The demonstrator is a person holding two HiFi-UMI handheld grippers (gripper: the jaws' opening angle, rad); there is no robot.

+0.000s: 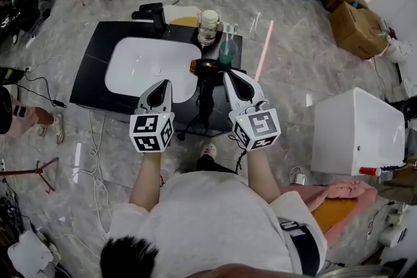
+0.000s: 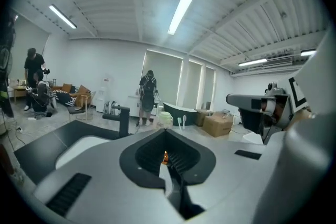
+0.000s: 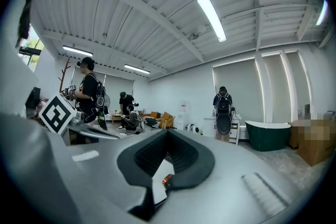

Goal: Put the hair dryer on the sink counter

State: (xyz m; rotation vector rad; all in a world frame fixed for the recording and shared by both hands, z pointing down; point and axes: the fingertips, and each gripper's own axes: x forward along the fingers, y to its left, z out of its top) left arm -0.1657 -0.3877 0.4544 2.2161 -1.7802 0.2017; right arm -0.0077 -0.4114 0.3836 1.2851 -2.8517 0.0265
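Centrally in the head view, the hair dryer (image 1: pixel 207 69) lies over the right part of the black counter (image 1: pixel 98 71), just right of the white basin (image 1: pixel 143 65). Its body is black, with an orange ring (image 1: pixel 193 66) at the end toward the basin. Its handle runs back toward the person, to the counter's near edge, where the cord (image 1: pixel 190 131) hangs off.

The left gripper (image 1: pixel 161 84) is held over the basin's near right corner. The right gripper (image 1: pixel 231 77) is just beside the dryer's body on its right, so the dryer lies between the two. Each gripper carries a marker cube (image 1: pixel 152 132) at the person's end.

In the left gripper view the left gripper (image 2: pixel 167 157) has its jaws brought together, and nothing sits between the dark pads. Only a narrow slit is left, with an orange speck showing through it. In the right gripper view the right gripper (image 3: pixel 168 157) is likewise closed and empty, and a bit of orange shows through its slit.

At the back of the counter stand a black faucet (image 1: pixel 156 16) and a jar (image 1: pixel 209 24). A teal cup (image 1: pixel 227 51) stands just behind the dryer.

On the floor to the right are cardboard boxes (image 1: pixel 355 26) and a white cabinet (image 1: pixel 355 130), with a pink towel (image 1: pixel 332 192) nearer the person. Both gripper views show other people standing well back in the room.
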